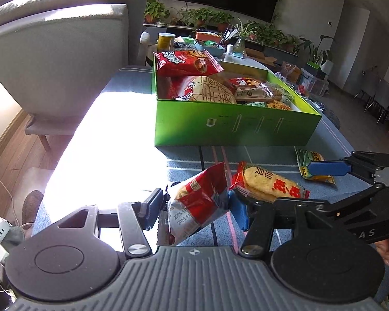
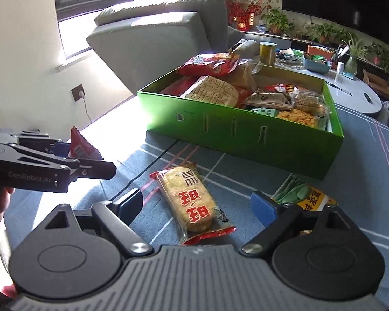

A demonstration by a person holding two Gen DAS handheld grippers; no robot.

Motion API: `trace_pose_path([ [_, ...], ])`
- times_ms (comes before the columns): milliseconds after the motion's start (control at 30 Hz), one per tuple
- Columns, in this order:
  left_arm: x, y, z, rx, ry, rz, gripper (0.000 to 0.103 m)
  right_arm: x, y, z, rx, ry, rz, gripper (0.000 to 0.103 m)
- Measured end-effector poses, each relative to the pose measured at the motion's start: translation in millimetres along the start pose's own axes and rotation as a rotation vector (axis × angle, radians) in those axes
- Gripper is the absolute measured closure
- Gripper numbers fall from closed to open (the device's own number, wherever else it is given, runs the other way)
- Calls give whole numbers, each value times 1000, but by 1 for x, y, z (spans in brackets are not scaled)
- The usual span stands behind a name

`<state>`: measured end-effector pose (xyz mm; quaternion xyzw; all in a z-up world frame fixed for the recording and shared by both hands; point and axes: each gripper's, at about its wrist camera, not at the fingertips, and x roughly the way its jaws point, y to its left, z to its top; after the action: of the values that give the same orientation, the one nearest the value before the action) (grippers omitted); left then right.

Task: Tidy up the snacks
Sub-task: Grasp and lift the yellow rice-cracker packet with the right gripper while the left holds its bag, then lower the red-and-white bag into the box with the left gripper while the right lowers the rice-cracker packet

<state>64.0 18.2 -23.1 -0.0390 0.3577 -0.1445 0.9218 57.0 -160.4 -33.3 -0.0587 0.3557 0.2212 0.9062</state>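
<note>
Taking the green box (image 1: pixel 236 127) as the landmark and reading leftward to rightward: nearest its front left corner, raised off the desk (image 1: pixel 132 88), the left tongs (image 1: pixel 192 202) are clamped on a red-and-white snack bag (image 1: pixel 199 199), the pads pinching its crumpled middle so that its top juts up toward the box, probably a carrying hold for the lift over the box wall. The bag is glossy, red with a pale printed panel and date stamps near its lower end. Just right of it, in front of the box's middle, a rice cracker packet (image 2: pixel 189 202) lies flat on the blue striped cloth: clear film over a pale ridged cracker, red crimped ends, big red characters. The right tongs (image 2: pixel 197 207) stand open and empty, one finger on either side of that packet without touching it, likely lined up as the next pick. Further right, near the box's front right corner, a green-and-yellow snack packet (image 2: pixel 300 194) lies flat, partly hidden behind the right tongs' blue pad. The box itself is already heaped with red bags and wrapped cakes.
</note>
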Motion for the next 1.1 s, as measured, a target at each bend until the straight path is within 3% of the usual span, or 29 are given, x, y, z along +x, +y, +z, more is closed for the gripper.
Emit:
trace_pose_path([
  [200, 2, 4, 2, -15, 7, 5, 50, 23, 9, 6, -88, 45, -4, 25],
  [467, 5, 3, 0, -27, 10, 4, 50, 37, 0, 5, -5, 103, -34, 25],
  [533, 4, 3, 0, -29, 11, 0, 50, 34, -1, 5, 24, 91, -48, 44],
  [600, 3, 3, 0, -29, 9, -4, 50, 30, -4, 6, 64, 87, -48, 44],
  [900, -7, -3, 11, -23, -20, -36, 50, -12, -14, 16, 186, -55, -11, 44],
  [1100, -9, -26, 40, 28, -71, -63, 50, -37, -35, 34, 284, -181, -45, 44],
])
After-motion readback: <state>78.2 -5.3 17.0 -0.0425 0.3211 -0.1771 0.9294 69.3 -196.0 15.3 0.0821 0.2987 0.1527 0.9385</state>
